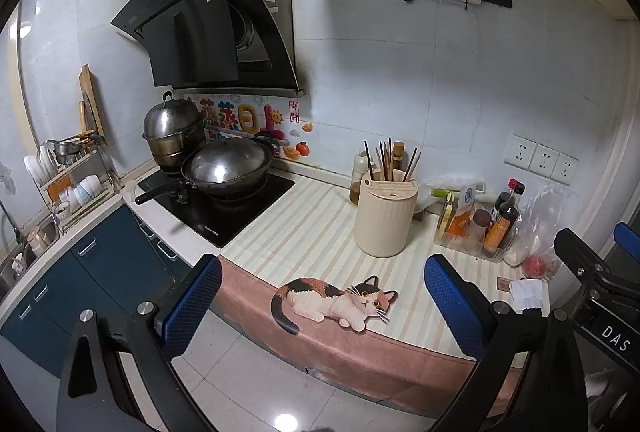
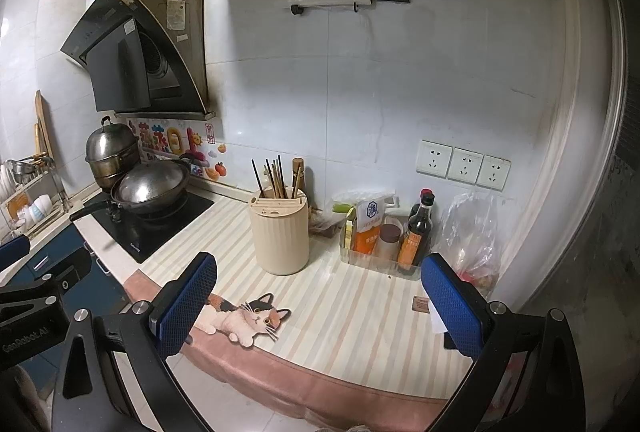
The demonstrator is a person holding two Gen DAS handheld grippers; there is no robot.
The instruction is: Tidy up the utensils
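Note:
A cream ribbed utensil holder [image 1: 386, 218] [image 2: 280, 234] stands on the striped counter mat, with several chopsticks [image 1: 386, 162] [image 2: 274, 176] upright in it. My left gripper [image 1: 324, 296] hangs open in front of the counter edge, nothing between its blue pads. My right gripper [image 2: 320, 296] is open too, held over the mat's front edge short of the holder, and it shows at the right edge of the left wrist view [image 1: 592, 264]. No loose utensil lies on the mat.
A wok [image 1: 228, 166] [image 2: 152, 188] and a steel steamer pot [image 1: 174, 130] sit on the black hob at left. A dish rack [image 1: 72, 180] stands by the sink. A clear tray of sauce bottles [image 2: 394, 240], a plastic bag [image 2: 476, 236] and wall sockets [image 2: 464, 164] fill the right.

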